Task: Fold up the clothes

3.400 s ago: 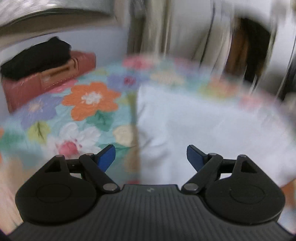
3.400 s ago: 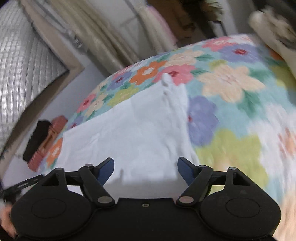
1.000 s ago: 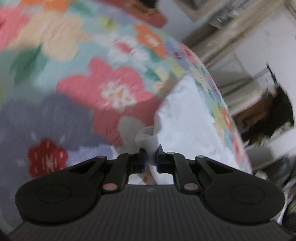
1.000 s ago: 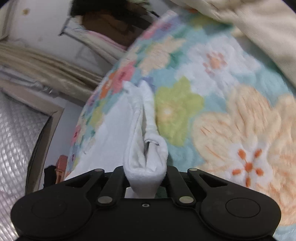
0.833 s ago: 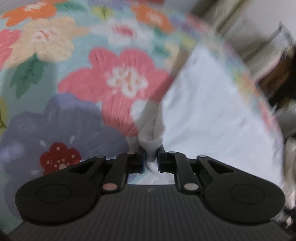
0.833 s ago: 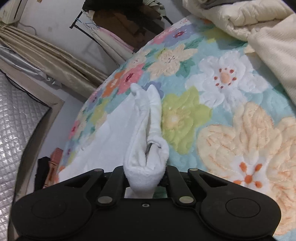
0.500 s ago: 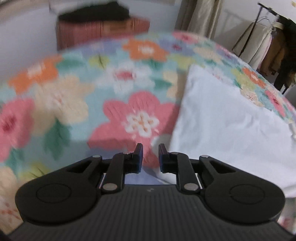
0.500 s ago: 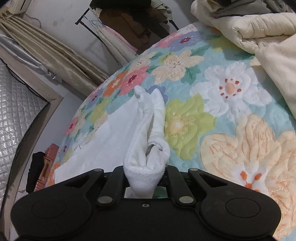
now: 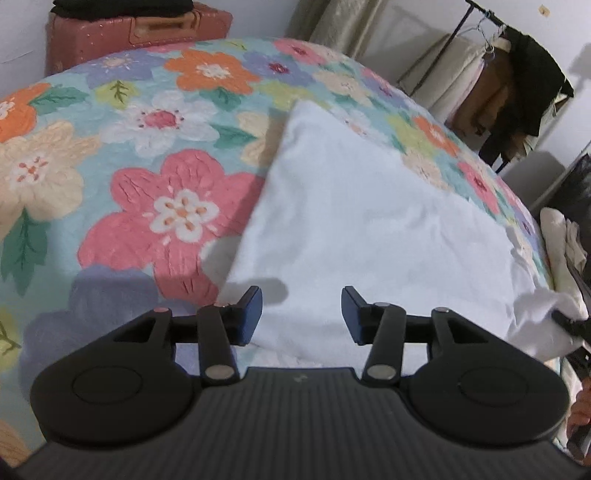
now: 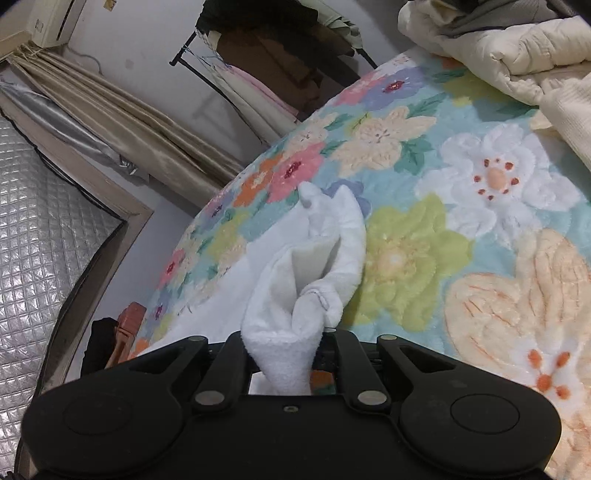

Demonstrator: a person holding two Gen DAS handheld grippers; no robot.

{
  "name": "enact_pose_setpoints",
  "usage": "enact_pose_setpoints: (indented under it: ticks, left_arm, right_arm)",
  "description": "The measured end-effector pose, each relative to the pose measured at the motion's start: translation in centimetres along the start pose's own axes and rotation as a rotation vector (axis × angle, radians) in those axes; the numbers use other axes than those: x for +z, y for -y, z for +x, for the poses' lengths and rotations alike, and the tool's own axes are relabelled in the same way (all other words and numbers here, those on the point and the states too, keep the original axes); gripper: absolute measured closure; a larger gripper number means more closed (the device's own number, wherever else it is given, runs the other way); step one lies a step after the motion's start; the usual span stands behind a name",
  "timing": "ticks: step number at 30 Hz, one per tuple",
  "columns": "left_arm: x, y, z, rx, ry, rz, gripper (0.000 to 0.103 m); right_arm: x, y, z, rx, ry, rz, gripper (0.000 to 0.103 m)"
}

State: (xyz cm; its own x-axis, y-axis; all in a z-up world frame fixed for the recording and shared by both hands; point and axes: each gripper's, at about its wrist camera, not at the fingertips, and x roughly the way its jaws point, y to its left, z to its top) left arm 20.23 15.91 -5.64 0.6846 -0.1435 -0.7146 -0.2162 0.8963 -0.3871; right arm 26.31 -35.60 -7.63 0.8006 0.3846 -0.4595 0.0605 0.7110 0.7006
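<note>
A white towel-like cloth [image 9: 369, 221] lies flat on the flowered bed cover [image 9: 147, 166]. My left gripper [image 9: 301, 314] is open and empty, just above the cloth's near left corner. My right gripper [image 10: 284, 354] is shut on the cloth's near right corner [image 10: 295, 317], which bunches up between its jaws and is lifted a little. In the left wrist view that held corner [image 9: 543, 314] shows at the right edge, with the right gripper's black tip beside it.
A pile of cream bedding and clothes [image 10: 517, 48] lies at the far right of the bed. A reddish suitcase [image 9: 136, 29] with a black garment on it stands beyond the bed. A clothes rack [image 9: 517, 92] and curtains stand along the wall.
My left gripper has let go of the cloth's left corner and opened wide; the corner now lies flat. My right gripper still holds its corner, almost unmoved.
</note>
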Motion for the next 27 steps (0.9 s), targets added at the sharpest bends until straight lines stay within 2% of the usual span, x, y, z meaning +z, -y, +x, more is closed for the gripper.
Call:
enact_pose_setpoints:
  ticks: [3, 6, 8, 11, 13, 16, 18, 20, 22, 25, 27]
  left_arm:
    - [0.0, 0.1, -0.7, -0.037, 0.008, -0.01, 0.056]
    - [0.2, 0.2, -0.6, -0.117, -0.005, -0.022, 0.056]
    - [1.0, 0.7, 0.7, -0.204, -0.05, -0.003, 0.056]
    - [2.1, 0.8, 2.0, -0.245, -0.061, -0.014, 0.056]
    - [2.4, 0.2, 2.1, -0.258, -0.042, -0.036, 0.056]
    - [2.1, -1.5, 2.2, -0.278, -0.039, -0.099, 0.056]
    - [1.7, -3.1, 2.7, -0.326, -0.046, -0.183, 0.056]
    - [1.5, -4.3, 3.3, -0.387, -0.054, -0.266, 0.056]
    - [1.5, -4.7, 3.8, -0.423, -0.062, -0.307, 0.056]
    - [1.4, -4.0, 4.3, -0.428, -0.073, -0.288, 0.056]
    - [1.3, -3.6, 4.8, -0.434, -0.078, -0.291, 0.056]
  right_arm:
    - [-0.1, -1.6, 0.2, 0.046, 0.012, -0.047, 0.094]
    - [-0.4, -5.7, 1.1, 0.148, -0.014, -0.122, 0.094]
    - [-1.4, -9.9, 2.3, 0.198, -0.061, -0.212, 0.094]
    - [-4.3, -16.4, 4.9, 0.273, -0.148, -0.367, 0.094]
    - [-6.7, -19.1, 7.2, 0.341, -0.21, -0.383, 0.094]
    - [-10.1, -21.4, 10.5, 0.386, -0.297, -0.385, 0.095]
    - [-12.5, -22.3, 12.2, 0.383, -0.341, -0.411, 0.095]
    - [-14.9, -22.2, 13.3, 0.338, -0.374, -0.459, 0.094]
    - [-16.2, -21.4, 13.8, 0.311, -0.391, -0.474, 0.095]
    - [-15.7, -19.2, 14.2, 0.324, -0.416, -0.372, 0.095]
    - [-15.6, -19.1, 14.1, 0.342, -0.414, -0.36, 0.095]
